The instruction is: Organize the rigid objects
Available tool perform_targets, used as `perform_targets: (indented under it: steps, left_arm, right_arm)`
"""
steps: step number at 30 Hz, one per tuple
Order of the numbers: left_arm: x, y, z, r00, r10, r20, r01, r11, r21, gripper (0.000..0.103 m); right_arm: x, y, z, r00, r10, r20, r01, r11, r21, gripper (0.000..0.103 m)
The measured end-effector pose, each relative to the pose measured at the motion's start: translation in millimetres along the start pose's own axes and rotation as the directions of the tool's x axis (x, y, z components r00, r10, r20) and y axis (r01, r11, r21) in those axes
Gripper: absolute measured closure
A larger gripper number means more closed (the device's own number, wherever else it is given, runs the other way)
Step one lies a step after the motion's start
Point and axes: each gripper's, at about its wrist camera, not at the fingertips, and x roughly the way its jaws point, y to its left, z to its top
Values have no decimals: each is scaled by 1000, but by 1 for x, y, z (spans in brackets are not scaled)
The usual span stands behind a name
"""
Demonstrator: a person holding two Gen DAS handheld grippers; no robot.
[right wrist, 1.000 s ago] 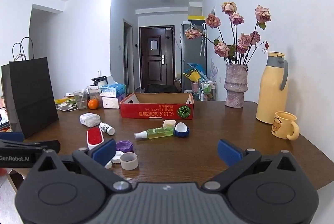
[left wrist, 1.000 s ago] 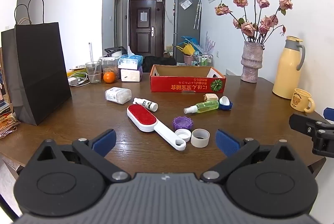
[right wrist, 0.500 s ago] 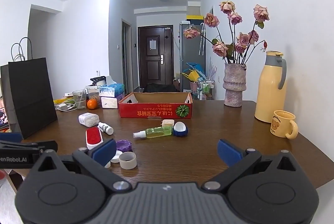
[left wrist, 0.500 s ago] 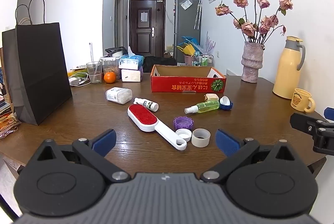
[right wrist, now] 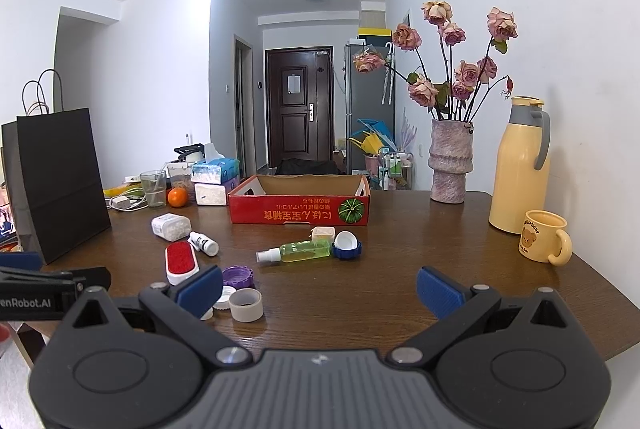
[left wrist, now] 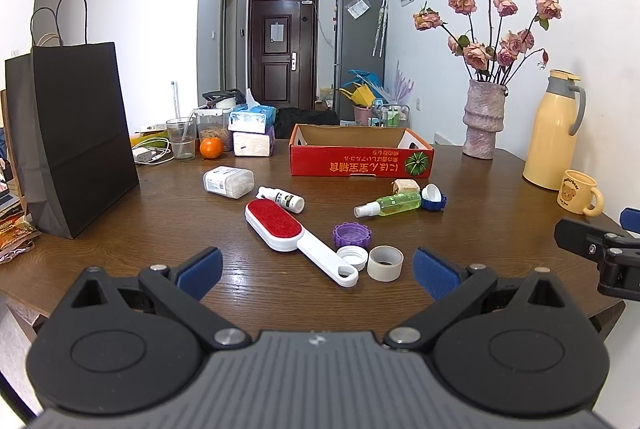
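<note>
Left cam first: my left tongs are spread wide w/ nothing between them, hovering at the near table edge. Right in front sits the lint brush, red pad up, handle toward me, prob the easiest first grab since the handle sticks out my way. Just beside the handle end: a purple cap, a white cap and a tape roll, bunched close together. Further back a small white bottle lies on its side, same w/ the green spray bottle, next to a blue cap. The red box behind them is open on top, so I'm guessing that's where the loose stuff goes. Pill box is off to the left. This view shows the whole brush, and my right tongs poke in at the far right.

Right cam: right tongs also wide open, holding nothing, held higher and more to the right, opposite the spray bottle. From here the box looks empty inside, as far as I can see in. The brush handle hides behind my left finger tho, and the mug shows better.
</note>
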Motion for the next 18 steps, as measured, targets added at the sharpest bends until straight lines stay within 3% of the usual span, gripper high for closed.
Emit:
perform_targets:
  steps: [18]
  left_arm:
    - [0, 0, 0, 1000, -1, 0, 1, 1000, -1, 0]
  right_arm:
    - [-1, 0, -1, 1000, 0, 0, 0, 1000, 1, 0]
